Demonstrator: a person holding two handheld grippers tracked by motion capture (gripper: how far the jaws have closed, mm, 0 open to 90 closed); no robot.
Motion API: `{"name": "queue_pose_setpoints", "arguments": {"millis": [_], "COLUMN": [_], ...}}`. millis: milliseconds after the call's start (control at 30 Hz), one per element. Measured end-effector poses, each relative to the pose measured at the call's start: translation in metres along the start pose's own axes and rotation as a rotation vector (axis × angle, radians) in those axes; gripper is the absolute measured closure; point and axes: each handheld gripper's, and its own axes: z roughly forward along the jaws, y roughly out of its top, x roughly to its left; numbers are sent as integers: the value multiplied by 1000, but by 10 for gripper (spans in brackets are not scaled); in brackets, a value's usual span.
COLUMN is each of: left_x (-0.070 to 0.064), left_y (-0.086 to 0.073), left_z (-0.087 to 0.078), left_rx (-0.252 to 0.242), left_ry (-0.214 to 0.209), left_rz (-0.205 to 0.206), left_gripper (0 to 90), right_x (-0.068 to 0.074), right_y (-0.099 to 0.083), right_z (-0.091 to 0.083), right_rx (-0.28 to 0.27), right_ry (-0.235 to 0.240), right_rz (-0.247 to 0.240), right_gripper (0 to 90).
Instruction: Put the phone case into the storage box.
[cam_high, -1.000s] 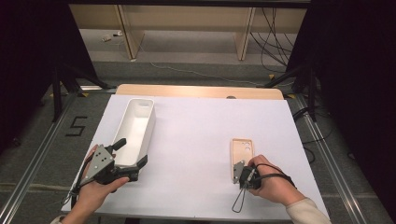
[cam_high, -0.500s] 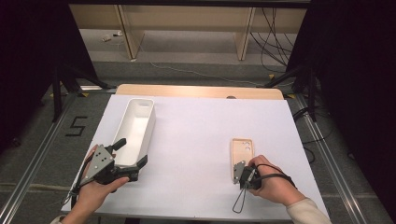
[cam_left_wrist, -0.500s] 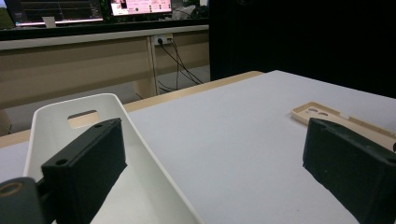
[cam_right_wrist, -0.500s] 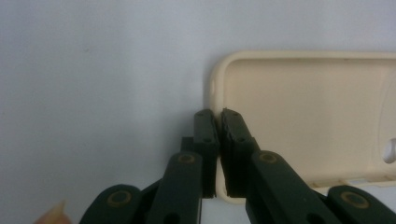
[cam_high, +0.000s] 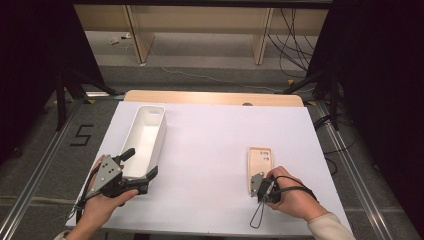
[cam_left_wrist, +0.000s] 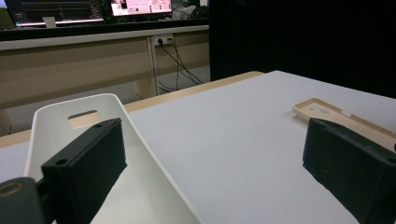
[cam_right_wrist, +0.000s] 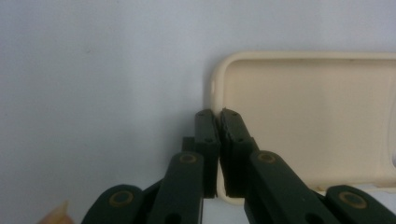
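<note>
Phone case (cam_right_wrist: 322, 121), cream-coloured and lying open-side-up on the white table sheet (cam_high: 210, 150), sits at the near right of the table, well apart from the long white bin (cam_high: 145, 142) at the left. The right gripper (cam_right_wrist: 218, 116) has its two black jaws pressed together on the case's side wall near a corner, one jaw outside the rim and one inside, so it is pinching the thin edge rather than the body. To do this step well, I judge the pinch should stay firm and square to the wall: a soft rim like this can bend or slip out if the lift is tilted or hurried, so a slow, straight raise that lets the far end come off the sheet last would be safest, with the case kept level once it hangs free. The left gripper (cam_high: 135, 170) rests at the near end of the bin with its jaws spread wide, one jaw inside the bin and one out over the sheet, holding nothing; it seems placed to steady the bin. If the case is meant for the bin, carrying it low across the sheet and releasing it only once it is inside the walls would avoid a drop.
</note>
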Motion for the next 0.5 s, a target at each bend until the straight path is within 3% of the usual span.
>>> {"name": "queue_pose_setpoints", "arguments": {"millis": [67,200,233,300,500], "left_x": [0,0,0,0,0], "left_y": [0,0,0,0,0], "left_z": [0,0,0,0,0], "left_rx": [0,1,0,1,1], "left_ry": [0,0,0,0,0], "left_rz": [0,0,0,0,0], "left_gripper": [54,54,54,54,55], "right_x": [1,0,2,-1,-1], "right_y": [0,0,0,-1,-1], "right_z": [-1,-2,-2,-4,-7], "right_rx": [-6,-23,-19,-35,-45], "right_ry": [0,-3,-4,-7,-22], "right_rz": [20,4,28,8,16], "right_gripper": [874,877,877,877,878]}}
